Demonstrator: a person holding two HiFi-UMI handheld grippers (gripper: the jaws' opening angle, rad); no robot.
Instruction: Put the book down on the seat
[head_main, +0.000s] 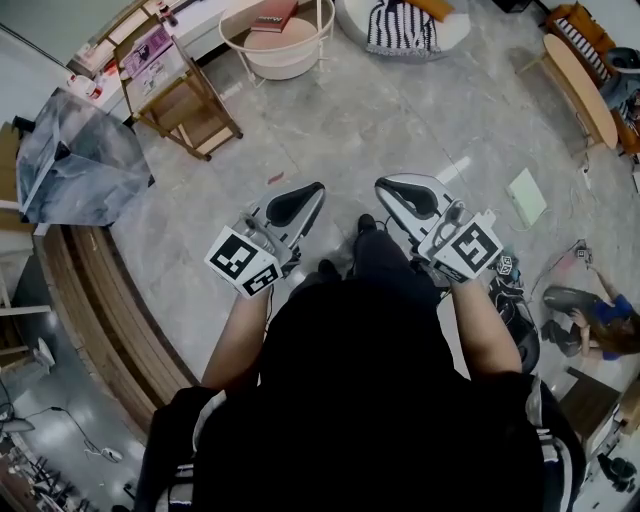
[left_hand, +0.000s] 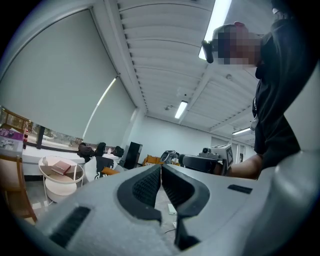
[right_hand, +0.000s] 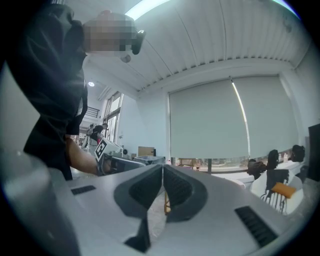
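Observation:
A pink book (head_main: 275, 15) lies on a round white side table (head_main: 300, 55) at the far end of the room. To its right is the white seat (head_main: 455, 28) with a striped cushion (head_main: 400, 25). In the left gripper view the book (left_hand: 61, 167) shows at far left on the table, the seat (left_hand: 103, 164) beside it. The right gripper view has the seat (right_hand: 272, 192) at its right edge. My left gripper (head_main: 318, 187) and right gripper (head_main: 380, 185) are side by side in front of my body, far from the book. Both are shut on nothing, jaws together (left_hand: 161, 167) (right_hand: 163, 167).
A wooden rack (head_main: 180, 90) with magazines stands left of the side table. A curved wooden platform (head_main: 90, 310) runs along the left. A long wooden table (head_main: 580, 85) is at the right, a pale sheet (head_main: 527, 195) lies on the floor, and a person (head_main: 590, 325) sits low at right.

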